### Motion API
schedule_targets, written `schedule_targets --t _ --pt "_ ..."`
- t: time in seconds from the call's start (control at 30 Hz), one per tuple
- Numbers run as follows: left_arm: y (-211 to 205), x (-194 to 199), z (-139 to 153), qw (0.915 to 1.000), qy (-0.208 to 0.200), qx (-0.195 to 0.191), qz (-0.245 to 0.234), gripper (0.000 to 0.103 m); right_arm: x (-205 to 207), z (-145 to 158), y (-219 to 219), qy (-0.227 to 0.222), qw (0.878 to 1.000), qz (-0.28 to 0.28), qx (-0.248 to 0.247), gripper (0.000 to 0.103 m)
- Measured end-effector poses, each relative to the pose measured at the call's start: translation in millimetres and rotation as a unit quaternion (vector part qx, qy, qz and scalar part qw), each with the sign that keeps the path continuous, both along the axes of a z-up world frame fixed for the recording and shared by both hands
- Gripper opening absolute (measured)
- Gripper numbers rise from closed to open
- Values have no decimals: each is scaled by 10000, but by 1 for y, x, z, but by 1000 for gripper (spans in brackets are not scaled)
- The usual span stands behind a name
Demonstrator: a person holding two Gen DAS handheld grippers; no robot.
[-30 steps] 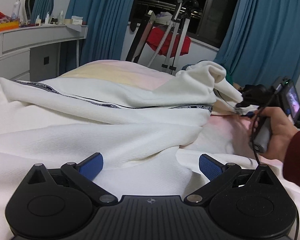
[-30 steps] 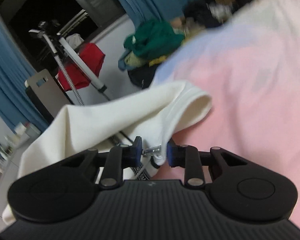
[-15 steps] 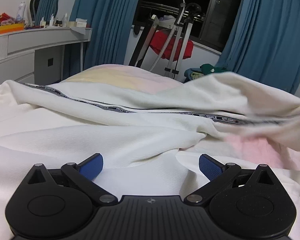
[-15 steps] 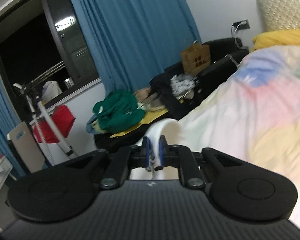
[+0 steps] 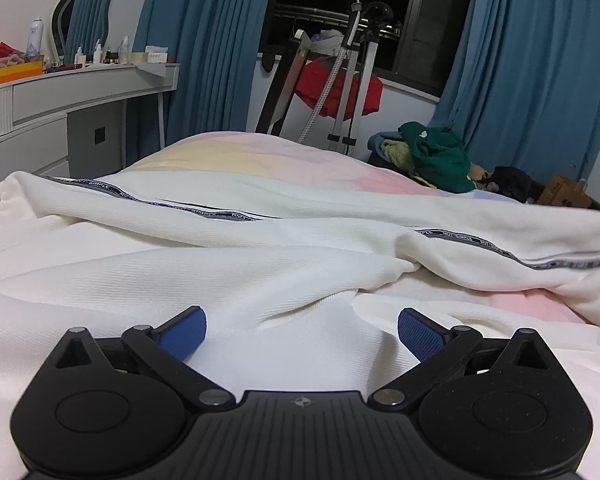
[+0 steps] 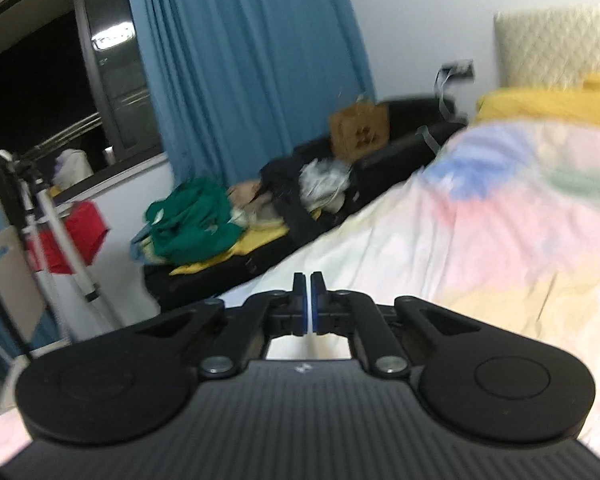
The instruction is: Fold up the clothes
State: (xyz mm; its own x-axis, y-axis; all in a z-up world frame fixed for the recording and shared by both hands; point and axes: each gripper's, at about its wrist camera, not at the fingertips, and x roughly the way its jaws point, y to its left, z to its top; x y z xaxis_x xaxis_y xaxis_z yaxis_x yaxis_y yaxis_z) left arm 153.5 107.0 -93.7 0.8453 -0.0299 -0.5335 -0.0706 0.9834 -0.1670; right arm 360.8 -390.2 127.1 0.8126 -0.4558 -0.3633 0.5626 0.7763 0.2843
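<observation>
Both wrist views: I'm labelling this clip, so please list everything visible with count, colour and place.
White ribbed garment with a black lettered stripe: one, spread over the bed.
Pastel patterned bed cover: one, pink, yellow and blue, under the garment.
Blue curtains: several panels, beside the dark window.
White dressing table: one, far left, bottles on top.
Red cloth on a metal stand: one, by the window.
Green clothing heap: one, beside the bed.
Brown paper bag: one, behind the heap.
Left gripper: open, over the garment.
Right gripper: jaws nearly closed; a thin white strip shows between them.
</observation>
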Motion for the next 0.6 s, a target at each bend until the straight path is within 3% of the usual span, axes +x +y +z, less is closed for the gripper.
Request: schedule_targets --t 0.1,0.2,0.3,0.33,0.37,0.43,0.5,0.6 --pt "0 2 -1 10000 9 30 -20 103 5 4 -11 -17 9994 -344 65 7" --pt "-2 3 -2 10000 22 59 -36 103 -1 -17 -16 -10 9974 69 720 9" --pt "-2 3 -2 9999 33 81 -50 103 -10 -57 -2 245 9864 661 1487 14" --pt "-3 3 -2 9999 35 92 -52 103 -13 -74 5 340 9798 845 1778 27" --pt "-3 3 -2 9999 35 98 -55 103 -14 -91 12 415 9727 977 2065 49" --pt "-4 2 -2 9999 34 107 -57 103 -14 -125 24 562 9564 1160 2619 73" --pt "-6 2 -3 9999 41 138 -60 103 -6 -152 33 770 9409 1252 3050 73" --pt "-8 3 -4 9998 44 201 -60 103 12 -168 36 872 9438 957 3041 72"
